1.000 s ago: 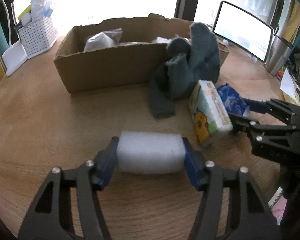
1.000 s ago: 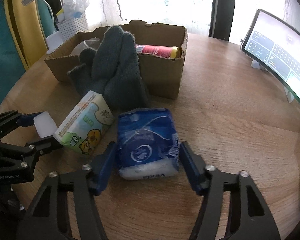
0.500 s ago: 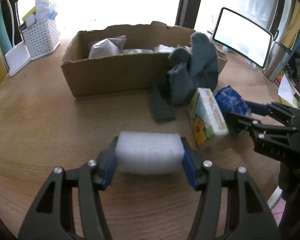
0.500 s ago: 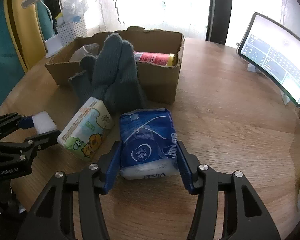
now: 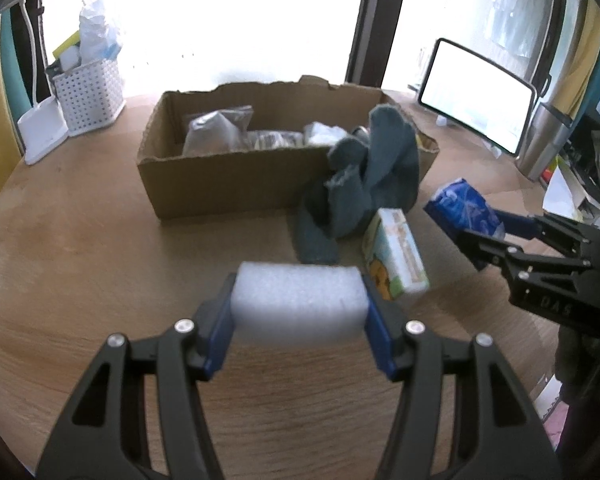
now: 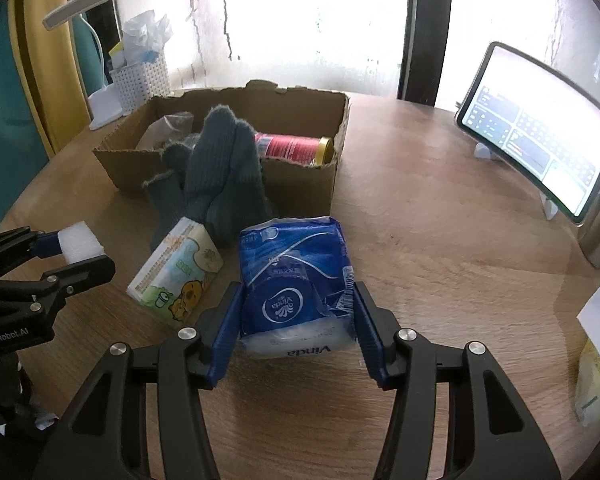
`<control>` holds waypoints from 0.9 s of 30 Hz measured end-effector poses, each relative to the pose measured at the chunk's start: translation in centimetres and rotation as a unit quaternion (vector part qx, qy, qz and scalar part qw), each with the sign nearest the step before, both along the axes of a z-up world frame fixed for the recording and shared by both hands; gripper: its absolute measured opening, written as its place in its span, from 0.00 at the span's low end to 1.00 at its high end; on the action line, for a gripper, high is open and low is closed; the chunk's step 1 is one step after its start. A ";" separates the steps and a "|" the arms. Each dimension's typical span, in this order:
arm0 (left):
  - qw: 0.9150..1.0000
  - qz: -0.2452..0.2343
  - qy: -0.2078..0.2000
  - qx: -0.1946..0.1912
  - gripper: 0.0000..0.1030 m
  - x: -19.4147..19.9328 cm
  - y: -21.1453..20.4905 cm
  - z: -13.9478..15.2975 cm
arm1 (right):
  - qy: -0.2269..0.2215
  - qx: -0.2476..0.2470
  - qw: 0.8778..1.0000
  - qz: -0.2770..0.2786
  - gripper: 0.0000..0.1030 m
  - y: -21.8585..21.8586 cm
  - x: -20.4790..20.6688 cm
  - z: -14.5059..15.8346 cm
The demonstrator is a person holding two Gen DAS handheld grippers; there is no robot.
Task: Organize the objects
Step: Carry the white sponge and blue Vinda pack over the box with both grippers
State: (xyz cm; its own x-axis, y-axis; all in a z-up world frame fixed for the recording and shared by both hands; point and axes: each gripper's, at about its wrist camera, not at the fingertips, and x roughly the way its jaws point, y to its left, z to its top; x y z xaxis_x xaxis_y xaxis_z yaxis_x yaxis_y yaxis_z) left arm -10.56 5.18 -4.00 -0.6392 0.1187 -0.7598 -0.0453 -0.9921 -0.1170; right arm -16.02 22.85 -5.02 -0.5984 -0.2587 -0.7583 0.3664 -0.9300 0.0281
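Both hands are loaded right now — the left gripper is clamped on a white foam block, the right gripper on a blue tissue pack, both just above the desk. The cardboard box already has a red can and some bagged stuff in it (can't tell what). Still out: a cartoon tissue pack on the desk and grey socks draped over the box's front wall — so roughly halfway, I'd guess.

Round wooden table, bright overexposed window behind, dark window frame, yellow curtain at left
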 end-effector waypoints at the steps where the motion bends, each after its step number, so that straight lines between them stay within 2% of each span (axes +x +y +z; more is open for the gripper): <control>1: 1.000 0.001 0.001 0.000 0.57 0.1 0.0 0.1 | 0.002 0.000 1.000 -0.001 0.54 0.0 0.1 0.1; 27: 0.999 0.011 0.037 0.007 0.57 -0.6 -1.3 3.5 | 0.033 -0.005 0.999 -0.005 0.54 0.0 -0.6 3.5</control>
